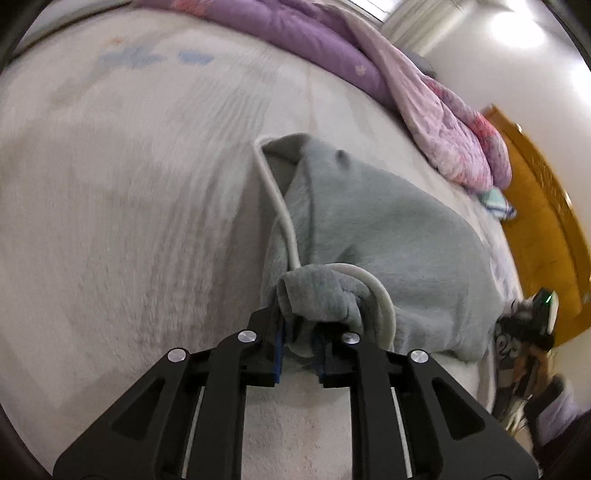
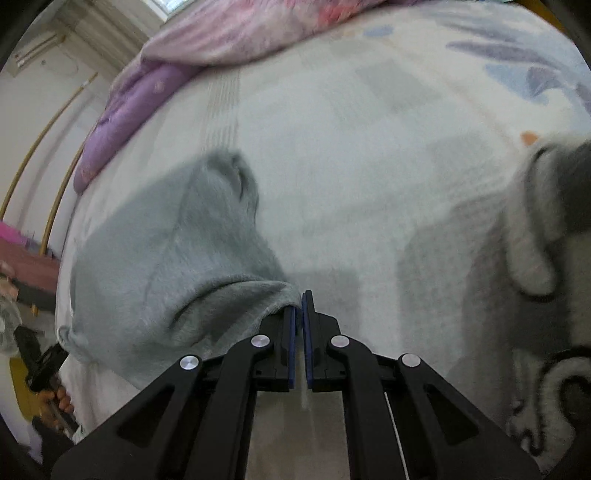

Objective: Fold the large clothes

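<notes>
- You have no readable text, label, brand or number in either view.
- The marks on the bed sheet [image 1: 147, 59] are only blurred print.

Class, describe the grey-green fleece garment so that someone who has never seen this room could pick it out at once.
Start at the wide pale bedsheet that fills the view, with a purple and pink quilt heaped along its far edge. The grey-green fleece garment lies bunched on the sheet nearer the camera, one fold between the left gripper's pads. Its plain dull colour and white corded edge set it apart from the flowered quilt.
</notes>
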### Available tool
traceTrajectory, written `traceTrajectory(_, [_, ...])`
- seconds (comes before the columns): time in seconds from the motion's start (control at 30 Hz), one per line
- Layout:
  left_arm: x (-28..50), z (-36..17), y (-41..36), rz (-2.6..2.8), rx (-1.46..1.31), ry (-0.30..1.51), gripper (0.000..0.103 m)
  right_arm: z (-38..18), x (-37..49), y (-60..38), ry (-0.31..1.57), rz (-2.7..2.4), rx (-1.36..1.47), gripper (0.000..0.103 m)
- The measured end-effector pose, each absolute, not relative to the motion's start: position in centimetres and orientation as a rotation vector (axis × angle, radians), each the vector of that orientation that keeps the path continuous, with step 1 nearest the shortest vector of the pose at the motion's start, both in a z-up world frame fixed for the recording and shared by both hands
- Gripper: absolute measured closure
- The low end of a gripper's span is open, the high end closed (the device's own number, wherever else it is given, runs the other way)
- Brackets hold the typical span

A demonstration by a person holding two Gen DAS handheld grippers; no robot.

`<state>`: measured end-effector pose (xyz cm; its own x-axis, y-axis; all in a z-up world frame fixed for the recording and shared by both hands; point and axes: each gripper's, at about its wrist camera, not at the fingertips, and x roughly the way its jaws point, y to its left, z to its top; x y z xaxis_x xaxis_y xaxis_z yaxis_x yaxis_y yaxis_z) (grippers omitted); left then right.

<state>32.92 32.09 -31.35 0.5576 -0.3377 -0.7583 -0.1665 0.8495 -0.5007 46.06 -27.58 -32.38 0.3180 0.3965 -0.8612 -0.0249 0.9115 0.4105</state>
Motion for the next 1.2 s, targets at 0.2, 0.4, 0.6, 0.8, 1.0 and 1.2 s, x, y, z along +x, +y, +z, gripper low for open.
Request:
traceTrajectory(0.2, [33.2, -30.8, 32.0, -0.105, -0.541, 0.935, 0.084, -31.5, 46.5, -26.1, 1.23, 0.317, 0.191, 0.091])
traceTrajectory(0.4, [31.1, -28.9, 32.4, -0.008, -0.429, 0.954, 0.014, -28.5, 46.0, -25.9, 1.214, 0.299, 0.088, 0.073])
traceTrajectory(0.6, [30.4, -25.7, 32.6, 0.052, -0.384, 0.851, 0.013, -26.4, 44.5, -24.7, 1.153, 0.253, -0.05, 0.072])
traceTrajectory(0.8, [32.7, -22.7, 28.7, 0.092, -0.176, 0.866, 0.012, -25.6, 43.6, -23.8, 1.193, 0.211, -0.162, 0.062])
traceTrajectory(1.0, [29.9, -24.2, 33.1, 0.198, -0.324, 1.0, 0.012, -23.7, 41.8, -27.1, 1.155, 0.171, -0.069, 0.062])
traceTrajectory(1.2, [30.4, -22.5, 35.0, 0.247, -0.39, 0.849, 0.012, -22.3, 44.5, -22.2, 1.052, 0.32, 0.04, 0.1])
